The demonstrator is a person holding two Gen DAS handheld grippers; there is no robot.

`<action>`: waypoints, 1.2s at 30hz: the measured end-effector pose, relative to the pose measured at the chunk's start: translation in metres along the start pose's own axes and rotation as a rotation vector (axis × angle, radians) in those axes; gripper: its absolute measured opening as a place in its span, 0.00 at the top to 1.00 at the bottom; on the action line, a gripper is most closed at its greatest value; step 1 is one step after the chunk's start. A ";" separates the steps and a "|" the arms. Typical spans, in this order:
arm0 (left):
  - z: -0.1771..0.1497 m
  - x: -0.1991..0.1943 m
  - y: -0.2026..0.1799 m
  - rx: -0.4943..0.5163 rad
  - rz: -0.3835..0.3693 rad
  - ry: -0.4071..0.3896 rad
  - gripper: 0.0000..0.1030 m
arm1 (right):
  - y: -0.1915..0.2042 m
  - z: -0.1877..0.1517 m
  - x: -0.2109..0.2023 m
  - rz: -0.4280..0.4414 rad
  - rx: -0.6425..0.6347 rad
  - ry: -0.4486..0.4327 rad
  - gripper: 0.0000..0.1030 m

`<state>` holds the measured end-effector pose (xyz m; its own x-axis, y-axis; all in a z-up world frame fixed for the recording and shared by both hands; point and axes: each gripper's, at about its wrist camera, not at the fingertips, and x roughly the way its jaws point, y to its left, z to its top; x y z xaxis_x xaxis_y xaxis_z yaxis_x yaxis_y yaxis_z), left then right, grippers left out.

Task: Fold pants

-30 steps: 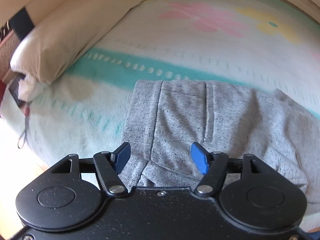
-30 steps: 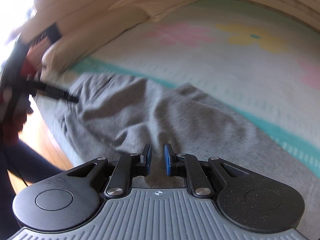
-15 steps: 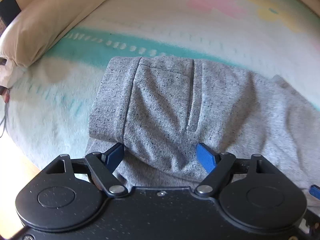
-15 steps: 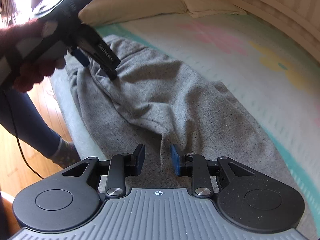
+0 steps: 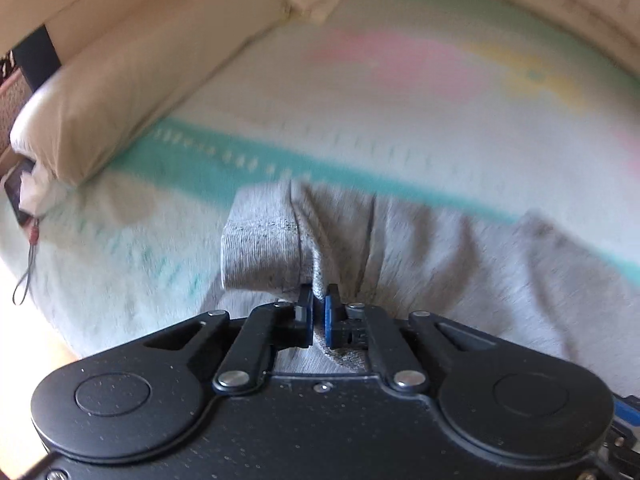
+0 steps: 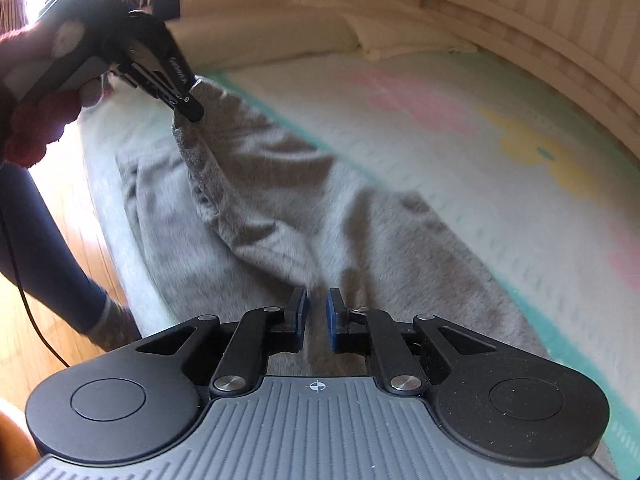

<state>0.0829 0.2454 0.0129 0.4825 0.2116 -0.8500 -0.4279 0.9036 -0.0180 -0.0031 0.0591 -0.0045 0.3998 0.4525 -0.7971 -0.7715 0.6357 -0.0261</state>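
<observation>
Grey sweatpants (image 5: 420, 248) lie on the bed near its front edge. My left gripper (image 5: 318, 304) is shut on the pants' fabric beside the ribbed waistband (image 5: 260, 248) and lifts it off the bed. In the right wrist view the left gripper (image 6: 188, 108) holds that corner up above the pants (image 6: 320, 216). My right gripper (image 6: 317, 312) is shut on a fold of the grey fabric further along the near edge, with a narrow gap between the blue pads.
The bedsheet (image 5: 400, 120) is pale with a teal stripe and pink and yellow flowers. Beige pillows (image 5: 132, 80) lie at the head on the left. The wooden floor (image 6: 60, 280) and the person's leg (image 6: 44, 256) are left of the bed.
My left gripper went from open to shut on the fabric by the waistband and raised it. My right gripper's jaws narrowed on the fold and the fabric between both grippers rose.
</observation>
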 end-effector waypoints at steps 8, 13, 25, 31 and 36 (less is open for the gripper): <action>0.007 -0.027 0.010 -0.017 -0.031 -0.033 0.94 | -0.005 0.000 -0.011 0.009 0.009 -0.034 0.88; -0.001 -0.015 0.014 -0.046 -0.012 0.002 0.94 | 0.026 -0.006 0.008 0.008 -0.115 -0.010 0.70; 0.000 -0.010 0.022 -0.104 -0.017 0.014 0.94 | 0.057 -0.018 0.040 -0.113 -0.346 0.042 0.96; 0.000 -0.044 0.031 -0.130 -0.052 -0.032 0.94 | 0.028 -0.007 -0.005 0.002 -0.196 -0.035 0.96; -0.022 -0.030 0.039 -0.125 -0.037 0.042 0.92 | 0.056 -0.025 0.031 0.012 -0.334 0.113 0.95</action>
<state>0.0352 0.2666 0.0259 0.4681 0.1610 -0.8689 -0.5036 0.8565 -0.1127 -0.0466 0.0932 -0.0457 0.3468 0.3753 -0.8596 -0.9028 0.3822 -0.1973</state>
